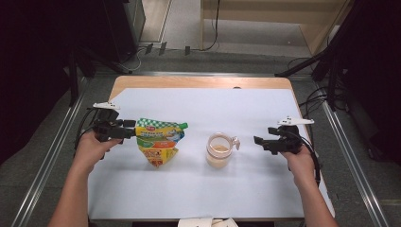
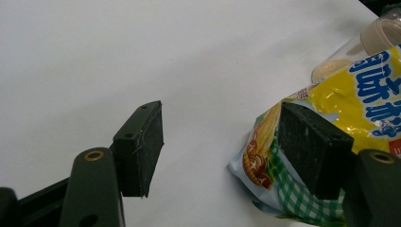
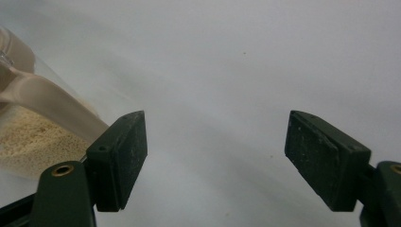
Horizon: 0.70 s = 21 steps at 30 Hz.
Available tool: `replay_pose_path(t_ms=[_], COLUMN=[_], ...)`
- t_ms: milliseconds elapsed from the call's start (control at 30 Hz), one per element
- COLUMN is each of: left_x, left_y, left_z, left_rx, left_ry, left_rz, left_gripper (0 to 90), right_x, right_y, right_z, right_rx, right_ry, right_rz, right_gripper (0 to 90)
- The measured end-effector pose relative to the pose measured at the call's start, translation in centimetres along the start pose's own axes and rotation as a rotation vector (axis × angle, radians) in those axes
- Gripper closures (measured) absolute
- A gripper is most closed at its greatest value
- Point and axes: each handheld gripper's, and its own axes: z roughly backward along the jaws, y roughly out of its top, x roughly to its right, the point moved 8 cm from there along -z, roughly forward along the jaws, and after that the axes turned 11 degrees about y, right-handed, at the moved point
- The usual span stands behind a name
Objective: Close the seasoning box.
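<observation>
White sheet (image 1: 198, 189) on table, grey floor (image 1: 42, 156).

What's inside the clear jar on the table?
The clear jar holds pale beige grains filling its lower part. Its lid flap covers some of them.

On my feed the pouch (image 1: 160, 141) is yellow w/ a green-and-white check band, blue lettering, an orange strip and a small red label at the top. The cup (image 1: 219, 150) is clear plastic w/ a pale beige handle and rim, holding sandy-beige grains. Both sit on a white sheet (image 1: 236, 109) over a light wood table (image 1: 142, 81). The 2 grippers, left (image 1: 128, 129) & right (image 1: 258, 140), are black; brass-coloured screws show near the pads.
</observation>
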Motion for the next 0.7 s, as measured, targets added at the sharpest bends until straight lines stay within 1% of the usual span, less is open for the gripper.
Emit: replay_pose_path(t_ms=[67,133,333,367,433,467,500,567,600,633,667,700], left_x=[0.0,-0.1,-0.1,-0.1,-0.2,-0.2,-0.2,-0.4,-0.5,-0.5,-0.7,-0.7], left_y=[0.0,0.0,0.1,0.1,0.2,0.2,0.1,0.0,0.0,-0.1,-0.5,-0.5], left_z=[0.0,0.0,-0.1,-0.1,-0.3,-0.3,-0.4,-0.6,-0.7,-0.8,-1.1,-1.1], left_rx=[-0.001,-0.001,0.002,0.005,0.011,0.012,0.014,0.027,0.024,0.020,0.000,0.000], left_ry=[-0.001,0.000,0.000,-0.001,0.004,-0.003,-0.007,0.012,0.015,0.007,0.006,0.006], left_rz=[0.003,0.017,0.028,0.034,0.061,0.066,0.058,0.033,0.024,0.027,0.024,0.024], left_gripper=[32.9,32.8,31.1,30.3,27.8,26.4,26.4,26.4,25.8,25.8,25.5,25.5], right_x=[-0.1,-0.1,0.0,0.0,-0.1,-0.1,-0.2,-0.3,-0.4,-0.4,-0.4,-0.4], right_y=[0.0,-0.1,-0.1,-0.2,-0.2,-0.2,-0.3,-0.3,-0.4,-0.4,-0.5,-0.5], right_z=[-0.1,-0.1,-0.2,-0.2,-0.3,-0.3,-0.4,-0.5,-0.7,-0.7,-0.8,-0.9], right_rx=[-0.004,-0.006,-0.011,-0.013,-0.018,-0.022,-0.029,-0.032,-0.040,-0.040,-0.046,-0.051], right_ry=[0.000,0.002,-0.002,-0.003,-0.002,-0.002,-0.003,-0.001,0.003,0.003,0.005,0.005], right_rz=[0.001,0.000,0.004,0.002,0.002,0.005,0.010,0.011,0.020,0.020,0.024,0.022], right_gripper=[22.6,22.6,22.6,22.6,22.6,22.6,22.6,22.6,22.6,22.6,22.6,22.6])
